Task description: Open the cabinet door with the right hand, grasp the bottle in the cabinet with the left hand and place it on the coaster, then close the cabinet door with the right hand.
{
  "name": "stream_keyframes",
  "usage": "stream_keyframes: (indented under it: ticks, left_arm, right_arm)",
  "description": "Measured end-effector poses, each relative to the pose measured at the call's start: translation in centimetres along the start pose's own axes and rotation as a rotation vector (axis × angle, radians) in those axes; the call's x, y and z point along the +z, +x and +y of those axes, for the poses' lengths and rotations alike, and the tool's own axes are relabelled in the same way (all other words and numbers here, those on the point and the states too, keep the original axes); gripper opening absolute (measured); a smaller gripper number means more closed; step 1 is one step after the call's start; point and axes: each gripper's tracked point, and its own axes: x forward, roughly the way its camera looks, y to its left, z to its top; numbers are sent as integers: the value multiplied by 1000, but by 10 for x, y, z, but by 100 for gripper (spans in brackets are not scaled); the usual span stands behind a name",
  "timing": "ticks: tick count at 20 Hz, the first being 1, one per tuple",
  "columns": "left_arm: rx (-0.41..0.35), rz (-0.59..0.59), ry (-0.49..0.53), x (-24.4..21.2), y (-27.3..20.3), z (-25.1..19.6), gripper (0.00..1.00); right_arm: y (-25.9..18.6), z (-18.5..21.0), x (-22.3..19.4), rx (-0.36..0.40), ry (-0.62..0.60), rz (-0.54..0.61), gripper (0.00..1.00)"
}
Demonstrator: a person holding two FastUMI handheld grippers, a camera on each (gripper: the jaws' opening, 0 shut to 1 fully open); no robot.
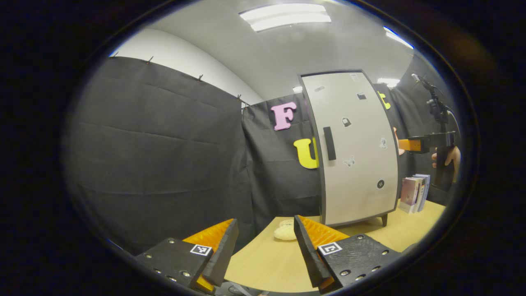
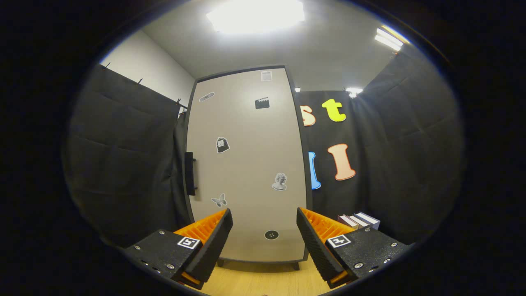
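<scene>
Probably a recording booth: black cloth walls (image 1: pixel 164 144), ceiling strip lights (image 1: pixel 285 16), wooden table (image 1: pixel 267 263).

Lighting: overhead ceiling panels (image 1: pixel 285 16), bright and even; in the right gripper view the nearest panel (image 2: pixel 257 15) blows out to white glare. Pale cabinet door (image 2: pixel 246 164) evenly lit, with a soft brightness gradient and no hard reflections. Black cloth walls (image 1: pixel 156 144) absorb light and read dim, folds faintly visible. Wooden table (image 1: pixel 267 263) shows a soft shadow under the cabinet. Focus: sharp at centre. Distortion: strong fisheye bowing, straight door edges curved, detail compressed and slightly smeared toward the rim, with a thin blue fringe.
</scene>
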Motion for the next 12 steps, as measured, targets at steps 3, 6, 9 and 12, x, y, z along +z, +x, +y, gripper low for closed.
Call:
stream_keyframes:
  ticks: [3,6,9,12]
  left_arm:
    - [23,5,0,-3,-3,11,78]
    - [43,7,3,-4,-5,20,75]
    - [64,9,3,-5,-4,30,78]
    - [82,14,-3,-10,-10,43,80]
  right_arm:
    - [14,16,5,23,16,-12,96]
    - [28,35,11,51,19,-23,96]
    - [41,53,15,71,-7,-27,96]
    - [56,71,19,97,-22,-30,96]
